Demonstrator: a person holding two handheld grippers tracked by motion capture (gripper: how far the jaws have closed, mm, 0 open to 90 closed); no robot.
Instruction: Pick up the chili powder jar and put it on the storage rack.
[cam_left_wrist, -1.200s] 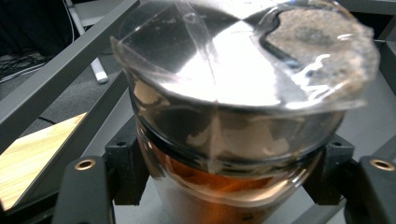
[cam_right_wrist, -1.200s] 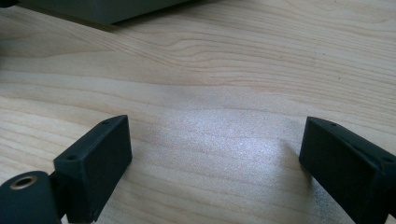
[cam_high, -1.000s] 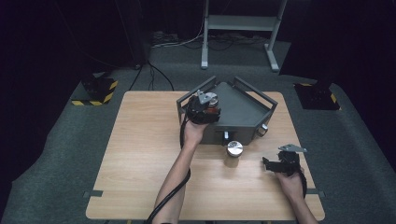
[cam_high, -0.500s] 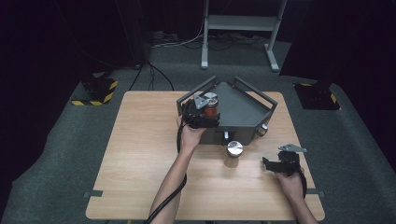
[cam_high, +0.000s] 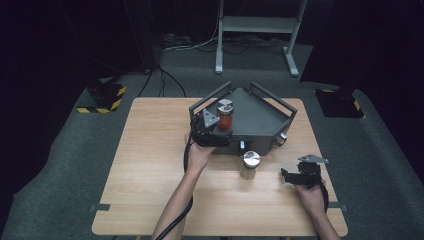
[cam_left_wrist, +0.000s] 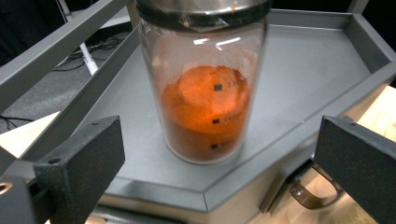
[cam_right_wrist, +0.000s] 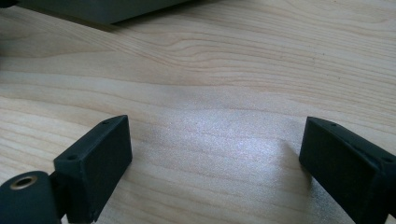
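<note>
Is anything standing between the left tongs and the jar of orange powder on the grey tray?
Nothing visible does. The jar of orange powder stands upright on the grey tray, straight ahead of the left tongs. Their jaws have just been opening and now stand wide, clear of the glass on both sides.

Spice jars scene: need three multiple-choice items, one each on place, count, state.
1. Where does the orange-powder jar stand?
A. in the grey tray
B. on the bare table
C. on the floor

2. How many metal-lidded jars are in the high view?
A. one
B. two
C. four

3. How is the left gripper?
A. shut on the jar
B. open, clear of the jar
C. lying on the table

Key: 1 A, the jar's base rests on the tray floor. 2 B, that one plus the second jar on the table. 3 B, its jaws have just been opening and stand apart, short of the glass.
</note>
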